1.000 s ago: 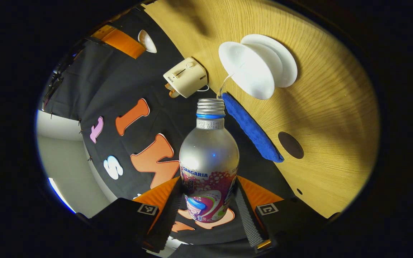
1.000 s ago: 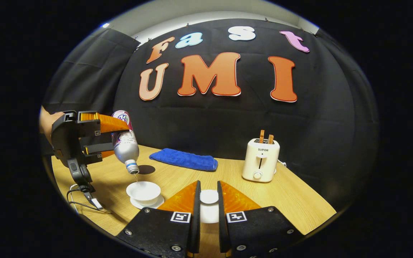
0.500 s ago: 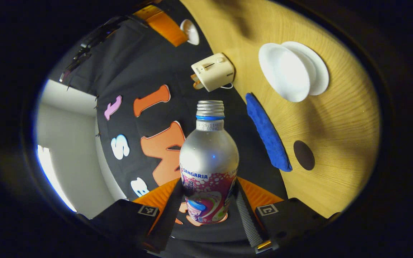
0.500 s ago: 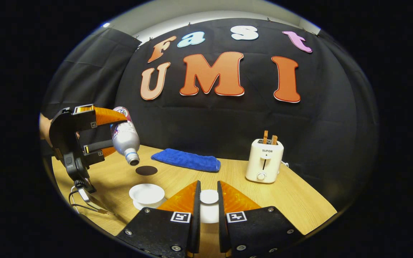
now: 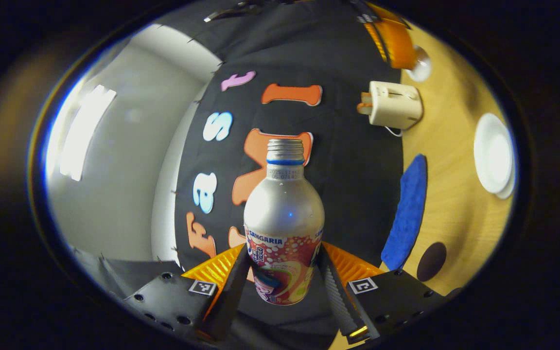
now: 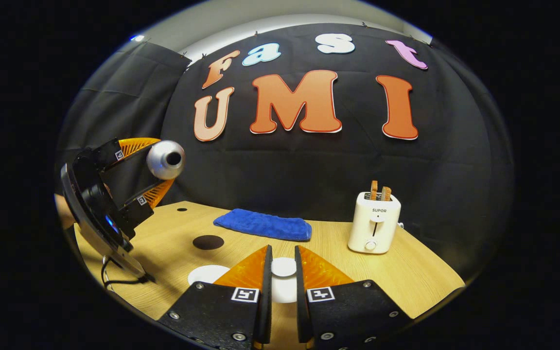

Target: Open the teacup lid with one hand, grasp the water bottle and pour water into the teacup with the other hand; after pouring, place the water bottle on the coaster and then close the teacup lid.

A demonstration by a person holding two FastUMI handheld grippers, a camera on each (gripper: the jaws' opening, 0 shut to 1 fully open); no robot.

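Your teacup [image 6: 207,274] is half hidden in the right gripper view: its white rim peeks out on the surface [image 6: 406,277] behind your right gripper [image 6: 280,287], and the saucer beneath it cannot be made out there. In the left gripper view the cup [image 5: 491,153] sits far off at the edge, small and warped by the lens, so you cannot tell how full it is. The lid [image 6: 283,274] is mostly covered too; you see a white disc between the right jaws, which are pressed in on it from both sides, holding it above the surface.

Your left gripper [image 5: 282,282] has its jaws pinching the water bottle [image 5: 283,228] around the printed lower body, both fingers against its sides. The bottle's base is hidden behind the jaws. In the right gripper view that gripper [image 6: 156,175] is raised well above the surface at the left, tilted so the bottle [image 6: 166,159] lies roughly level with its open mouth pointing toward the camera; only the silver shoulder and neck show. A bit of your hand [image 6: 63,214] shows behind the gripper body, mostly cut off.

The dark round coaster [image 6: 208,241] lies bare on the surface, near the blue cloth [image 6: 263,224] and just behind the teacup. The toaster [image 6: 374,223] stands at the right, well apart from them.
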